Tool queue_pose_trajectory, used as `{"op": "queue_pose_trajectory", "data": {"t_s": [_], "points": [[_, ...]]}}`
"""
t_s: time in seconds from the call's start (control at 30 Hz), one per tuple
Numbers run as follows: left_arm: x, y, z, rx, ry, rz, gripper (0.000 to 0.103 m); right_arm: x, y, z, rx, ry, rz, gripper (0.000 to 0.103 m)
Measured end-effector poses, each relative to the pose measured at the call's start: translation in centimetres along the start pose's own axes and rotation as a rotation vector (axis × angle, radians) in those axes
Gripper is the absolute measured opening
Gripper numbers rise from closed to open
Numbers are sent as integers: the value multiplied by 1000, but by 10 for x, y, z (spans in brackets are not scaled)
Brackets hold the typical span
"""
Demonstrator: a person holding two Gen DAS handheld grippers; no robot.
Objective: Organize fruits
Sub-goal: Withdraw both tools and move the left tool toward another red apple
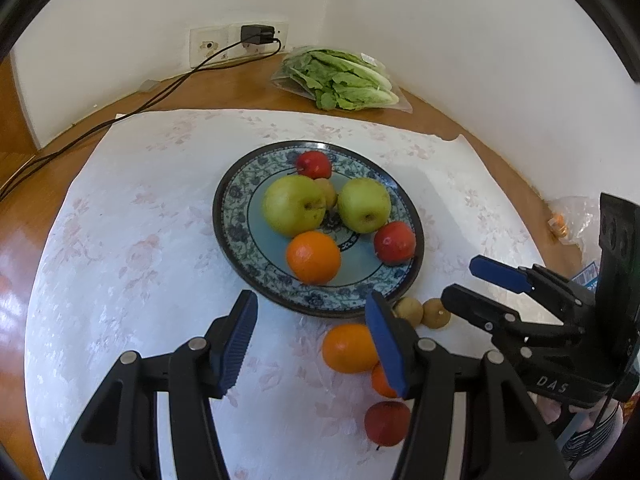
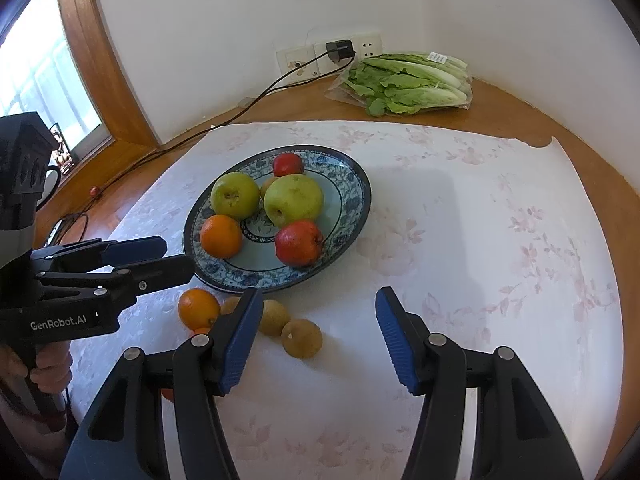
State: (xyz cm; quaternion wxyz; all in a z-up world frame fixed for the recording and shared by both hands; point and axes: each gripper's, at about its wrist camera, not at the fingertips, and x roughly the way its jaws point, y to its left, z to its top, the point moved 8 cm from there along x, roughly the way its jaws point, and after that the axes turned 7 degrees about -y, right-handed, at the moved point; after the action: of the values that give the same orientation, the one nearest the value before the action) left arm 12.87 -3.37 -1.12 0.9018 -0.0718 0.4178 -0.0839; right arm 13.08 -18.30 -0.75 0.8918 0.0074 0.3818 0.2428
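Mid-sort: plate [image 1: 236,236] part-filled; both grippers' jaws wide, empty; next, right gripper [image 2: 316,340] takes nearest loose brown fruit [image 2: 302,338]

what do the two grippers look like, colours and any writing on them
Both are matte black plastic with silver pivot pins and ribbed blue pads on the fingers. The left gripper reads "GenRobot.AI" in white on its side, seen in the right wrist view. The right gripper shows "DAS" in the left wrist view, below a black boxy block.
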Motion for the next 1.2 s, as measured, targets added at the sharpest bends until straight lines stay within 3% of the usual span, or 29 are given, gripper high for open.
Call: {"op": "queue_pose_trajectory", "data": {"t_s": [0.73,1.2], "points": [[-14,7,-30,-42,12,13,59,-25,4,-25,23,2,-5,60],[-13,-16,-51,-11,48,-24,59,-37,5,-36,32,-17,14,60]]}}
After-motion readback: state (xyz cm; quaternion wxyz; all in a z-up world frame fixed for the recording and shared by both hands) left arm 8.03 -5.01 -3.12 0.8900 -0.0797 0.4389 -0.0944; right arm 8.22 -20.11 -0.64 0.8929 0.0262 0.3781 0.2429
